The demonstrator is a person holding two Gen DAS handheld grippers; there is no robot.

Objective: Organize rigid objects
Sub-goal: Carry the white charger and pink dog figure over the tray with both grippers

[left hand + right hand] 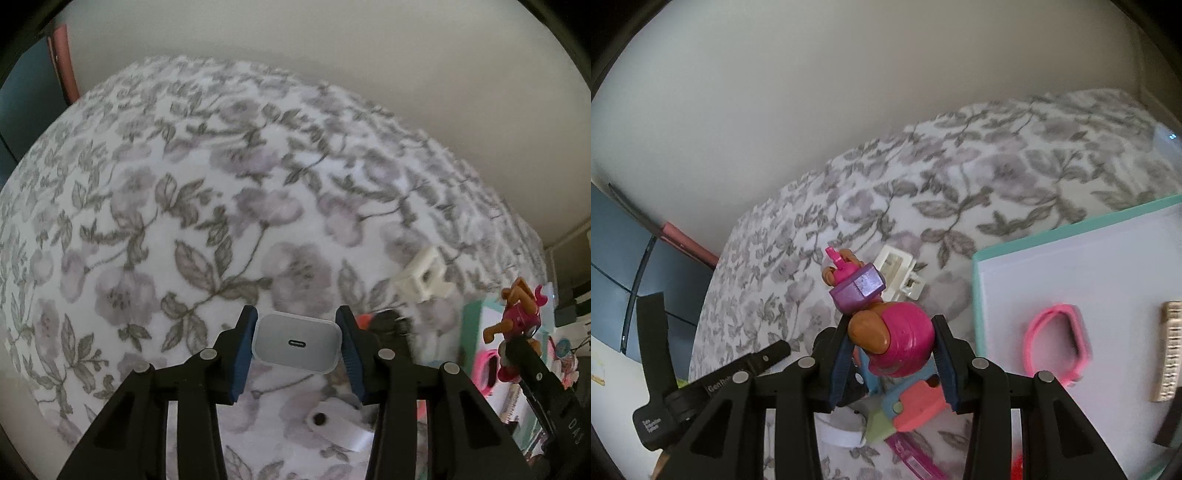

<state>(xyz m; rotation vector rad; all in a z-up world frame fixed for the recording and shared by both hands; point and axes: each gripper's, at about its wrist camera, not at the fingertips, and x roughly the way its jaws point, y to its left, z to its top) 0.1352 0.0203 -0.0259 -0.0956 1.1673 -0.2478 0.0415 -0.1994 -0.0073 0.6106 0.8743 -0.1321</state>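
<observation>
On the left, the left gripper [297, 345] has its jaws closed partway around a white charger [296, 346], the blue pads [242, 352] pressing its two short sides while its slot-shaped port faces the camera; it is held above a flowered bedspread [184, 206] that fills most of the left wrist view. Below the charger, between the gripper's arms, a white strap with a dark hole [334, 421] lies on the cloth. Farther right and farther off, a cream hair clip [423, 278] rests on the bedspread. At the right edge of that view the other gripper carries a pink and brown toy figure [519, 321] in front of a teal-edged box [476, 317]. In the right wrist view, the right gripper [892, 345] has its jaws closed on the toy figure [905, 339], gripping its round pink body from both sides, with the purple block and pink tip of the toy pointing away. The hair clip [897, 271] lies just beyond the toy on the bedspread [960, 177]. Below the jaws sits a toy in blue, coral and green [905, 406], beside a clear pink piece [912, 458]. To the right, the box [982, 295] has a white floor, and on it lie a pink ring [1056, 341] and, at the far right, a beige comb [1171, 350].
</observation>
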